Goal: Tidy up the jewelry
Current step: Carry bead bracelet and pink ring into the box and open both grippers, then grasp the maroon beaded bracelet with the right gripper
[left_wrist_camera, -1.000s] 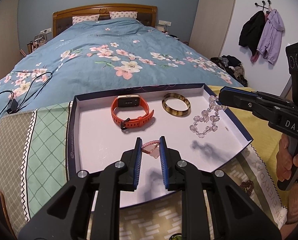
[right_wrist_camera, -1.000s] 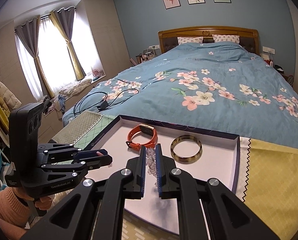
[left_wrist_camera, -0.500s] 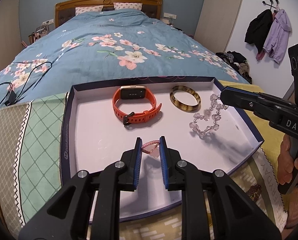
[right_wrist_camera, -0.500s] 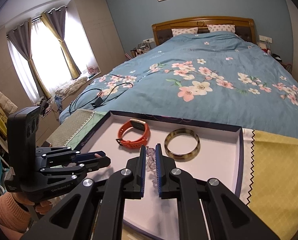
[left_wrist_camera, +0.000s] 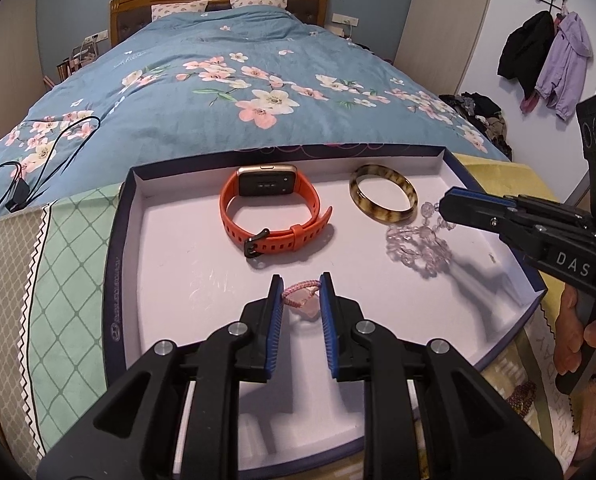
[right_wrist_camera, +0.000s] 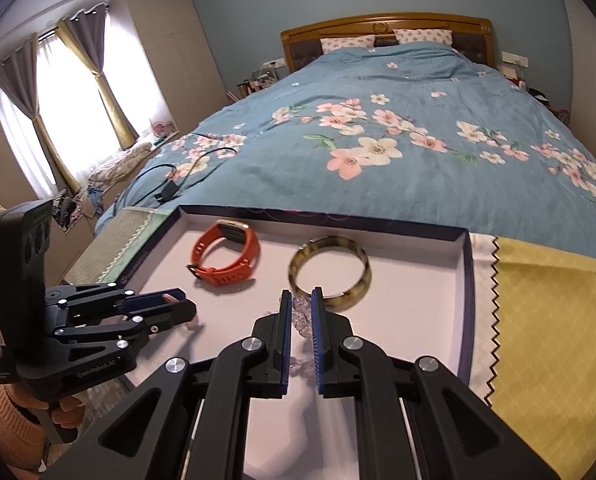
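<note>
A shallow tray (left_wrist_camera: 116, 248) with dark blue walls and a white floor lies at the foot of the bed. In it lie an orange smartwatch (left_wrist_camera: 272, 216) and a tortoiseshell bangle (left_wrist_camera: 382, 199). My left gripper (left_wrist_camera: 301, 288) is shut on a pink cord bracelet (left_wrist_camera: 299, 294) just above the tray's near middle. My right gripper (right_wrist_camera: 298, 312) is shut on a clear bead bracelet (right_wrist_camera: 301, 316), whose beads (left_wrist_camera: 417, 246) rest on the tray floor right of the bangle. In the right wrist view the tray (right_wrist_camera: 467, 300), watch (right_wrist_camera: 226, 254) and bangle (right_wrist_camera: 329, 272) also show.
A blue floral duvet (left_wrist_camera: 238, 92) covers the bed behind the tray. A black cable (left_wrist_camera: 30, 160) lies on it at the left. A green and yellow patterned cloth (right_wrist_camera: 549, 320) lies under the tray. A dark beaded item (left_wrist_camera: 521, 398) lies right of the tray.
Both grippers moved forward and down over the tray, still holding their bracelets. The bead bracelet sank from hanging to resting on the tray floor beside the bangle.
</note>
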